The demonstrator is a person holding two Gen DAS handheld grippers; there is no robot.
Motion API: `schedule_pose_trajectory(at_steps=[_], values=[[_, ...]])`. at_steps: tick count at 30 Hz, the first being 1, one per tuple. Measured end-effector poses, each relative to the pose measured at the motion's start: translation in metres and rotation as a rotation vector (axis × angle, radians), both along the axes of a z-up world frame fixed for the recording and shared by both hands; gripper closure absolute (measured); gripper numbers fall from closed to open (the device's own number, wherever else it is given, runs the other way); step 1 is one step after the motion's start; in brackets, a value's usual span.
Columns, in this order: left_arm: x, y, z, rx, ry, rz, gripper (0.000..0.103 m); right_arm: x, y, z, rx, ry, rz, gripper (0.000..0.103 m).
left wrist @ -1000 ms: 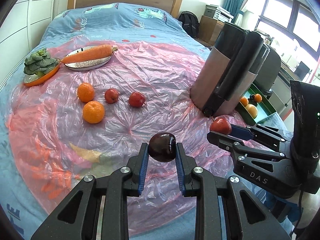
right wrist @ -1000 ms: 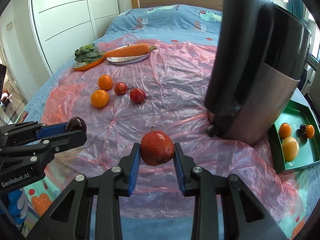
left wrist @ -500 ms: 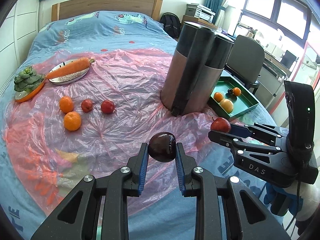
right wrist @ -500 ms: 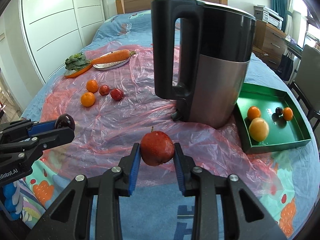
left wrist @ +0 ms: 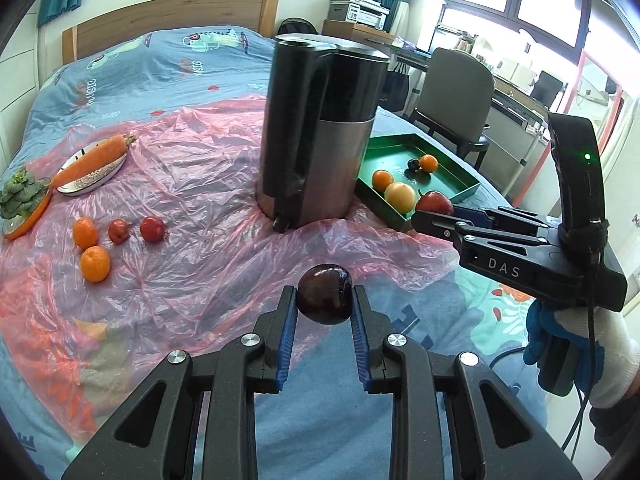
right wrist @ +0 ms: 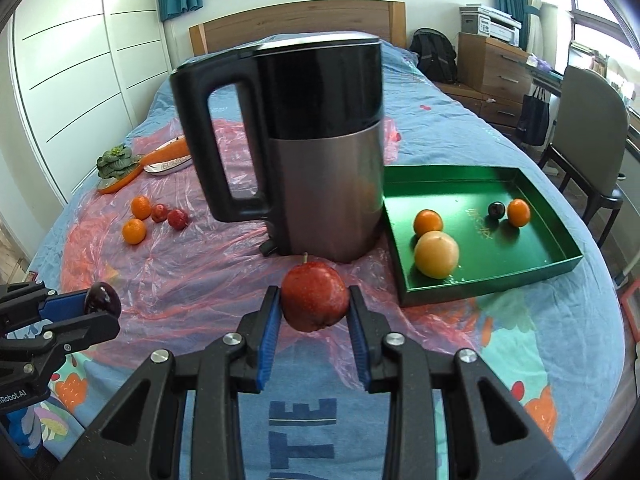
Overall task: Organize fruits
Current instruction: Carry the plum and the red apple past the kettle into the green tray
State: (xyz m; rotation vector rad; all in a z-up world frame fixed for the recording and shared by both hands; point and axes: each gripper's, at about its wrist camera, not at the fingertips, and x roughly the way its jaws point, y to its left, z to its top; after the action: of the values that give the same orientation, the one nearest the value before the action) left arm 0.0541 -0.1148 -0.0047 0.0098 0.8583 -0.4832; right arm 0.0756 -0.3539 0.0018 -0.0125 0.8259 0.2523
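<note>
Beside the kettle (right wrist: 316, 152), green tray (right wrist: 480, 280) already holds sorted fruit, so it's likely the drop target. Right gripper (right wrist: 314, 312) clamps a red apple (right wrist: 314, 298), left gripper (left wrist: 324, 310) a dark plum (left wrist: 325, 294), both carried clear of the kettle.

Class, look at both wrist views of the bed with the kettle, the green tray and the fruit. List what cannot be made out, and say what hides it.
- Carrot, right wrist view: the kettle hides its tip.
- Green tray, left wrist view: the kettle covers its near-left corner.
- Printing inside the tray, right wrist view: too small to read.
- Person, left wrist view: only a gloved hand shows; the frame edge cuts off the rest.
</note>
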Motion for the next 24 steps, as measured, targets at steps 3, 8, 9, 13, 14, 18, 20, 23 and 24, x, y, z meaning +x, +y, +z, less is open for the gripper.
schedule_pose_trajectory(at_steps=[3, 8, 9, 13, 14, 18, 20, 23, 24], values=[[0.003, -0.019, -0.001, 0.008, 0.009, -0.037, 0.081, 0.003, -0.022, -0.005, 0.003, 0.004, -0.036, 0.092], [0.014, -0.055, -0.002, 0.019, 0.023, -0.102, 0.081, 0.009, -0.061, -0.013, 0.009, 0.011, -0.093, 0.092], [0.016, -0.064, -0.002, 0.021, 0.025, -0.116, 0.081, 0.011, -0.068, -0.015, 0.008, 0.012, -0.103, 0.092], [0.03, -0.101, -0.002, 0.029, 0.027, -0.168, 0.081, 0.023, -0.097, -0.021, 0.007, 0.009, -0.137, 0.092], [0.035, -0.111, -0.002, 0.03, 0.027, -0.18, 0.081, 0.026, -0.105, -0.022, 0.006, 0.006, -0.145, 0.092], [0.059, -0.15, -0.001, 0.041, 0.018, -0.216, 0.081, 0.046, -0.134, -0.024, 0.007, -0.009, -0.176, 0.092], [0.072, -0.169, -0.002, 0.051, 0.015, -0.224, 0.081, 0.057, -0.147, -0.026, 0.004, -0.016, -0.188, 0.092], [0.093, -0.196, -0.007, 0.071, 0.015, -0.236, 0.081, 0.076, -0.165, -0.03, -0.002, -0.023, -0.204, 0.092], [0.1, -0.204, -0.009, 0.078, 0.016, -0.241, 0.081, 0.082, -0.171, -0.032, -0.005, -0.023, -0.208, 0.092]])
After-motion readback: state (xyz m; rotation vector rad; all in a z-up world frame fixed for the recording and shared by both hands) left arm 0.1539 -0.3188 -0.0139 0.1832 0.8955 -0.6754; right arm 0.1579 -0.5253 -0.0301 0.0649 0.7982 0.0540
